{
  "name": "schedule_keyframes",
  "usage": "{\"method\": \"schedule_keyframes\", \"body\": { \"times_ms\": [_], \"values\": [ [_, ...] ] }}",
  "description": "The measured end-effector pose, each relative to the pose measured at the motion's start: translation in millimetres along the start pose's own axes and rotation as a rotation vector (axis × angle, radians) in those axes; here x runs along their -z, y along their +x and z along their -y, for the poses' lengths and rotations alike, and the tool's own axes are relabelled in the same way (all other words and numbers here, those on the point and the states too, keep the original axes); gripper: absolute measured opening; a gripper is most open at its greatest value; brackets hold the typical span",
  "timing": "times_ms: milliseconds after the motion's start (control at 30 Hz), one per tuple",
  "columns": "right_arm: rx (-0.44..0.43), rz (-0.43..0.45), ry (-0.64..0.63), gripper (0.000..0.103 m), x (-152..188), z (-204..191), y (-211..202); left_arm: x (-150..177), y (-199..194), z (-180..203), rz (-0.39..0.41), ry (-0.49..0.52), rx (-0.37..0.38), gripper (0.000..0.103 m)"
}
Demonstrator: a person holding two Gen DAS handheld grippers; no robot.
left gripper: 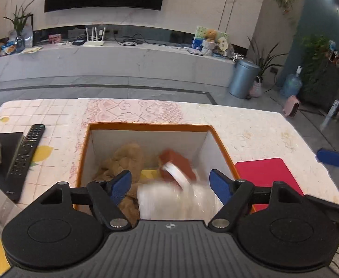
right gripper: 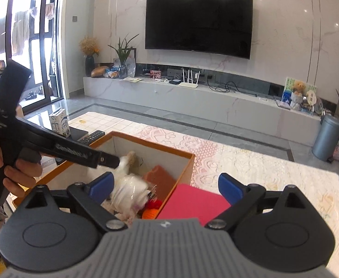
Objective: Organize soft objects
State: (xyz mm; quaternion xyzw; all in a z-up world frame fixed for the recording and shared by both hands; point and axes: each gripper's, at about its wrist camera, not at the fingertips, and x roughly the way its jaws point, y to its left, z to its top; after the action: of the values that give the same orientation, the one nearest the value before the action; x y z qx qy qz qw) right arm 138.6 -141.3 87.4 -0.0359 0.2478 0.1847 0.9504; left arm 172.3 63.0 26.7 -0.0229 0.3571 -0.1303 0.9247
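Observation:
An orange-rimmed white box [left gripper: 146,126] stands on the table and also shows in the right wrist view [right gripper: 188,162]. Inside lie a brown plush toy [left gripper: 125,159], a red-brown soft item [left gripper: 178,164] and a blurred white soft bundle in clear plastic [left gripper: 174,197], which the right wrist view [right gripper: 130,190] shows too. My left gripper [left gripper: 170,184] is open just above the box, with the white bundle below its blue fingers and free of them. My right gripper [right gripper: 166,185] is open and empty over the box's right edge.
A red flat pad [left gripper: 264,173] lies right of the box. A black remote [left gripper: 27,155] and a dark notebook lie to the left, with a milk carton [right gripper: 59,122] behind. The table has a lace and tile-pattern cloth [left gripper: 134,111].

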Motion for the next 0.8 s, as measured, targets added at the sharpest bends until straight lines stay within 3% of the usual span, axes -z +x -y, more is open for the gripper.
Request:
{"method": "schedule_keyframes", "body": {
  "times_ms": [67,167,267,333,500,633,800],
  "values": [
    [-0.013,0.0,0.015,0.095,5,3,0,0,-6,12,0.069,0.05,-0.152,0.09],
    [-0.027,-0.003,0.032,0.095,12,8,1,3,-20,40,0.116,0.147,-0.203,0.09],
    [-0.028,-0.01,0.05,0.095,20,13,-1,5,-44,66,0.216,0.172,-0.258,0.092],
    [-0.029,0.004,0.073,0.095,23,17,-6,6,-58,78,0.258,0.156,-0.254,0.092],
    [-0.047,0.056,0.133,0.098,33,25,-28,12,-76,99,0.314,0.101,-0.162,0.093],
    [-0.024,0.081,0.143,0.1,37,32,-44,25,-80,109,0.381,0.044,-0.21,0.093],
    [-0.022,0.13,0.175,0.1,37,38,-59,40,-74,117,0.371,0.079,-0.224,0.093]
  ]
}}
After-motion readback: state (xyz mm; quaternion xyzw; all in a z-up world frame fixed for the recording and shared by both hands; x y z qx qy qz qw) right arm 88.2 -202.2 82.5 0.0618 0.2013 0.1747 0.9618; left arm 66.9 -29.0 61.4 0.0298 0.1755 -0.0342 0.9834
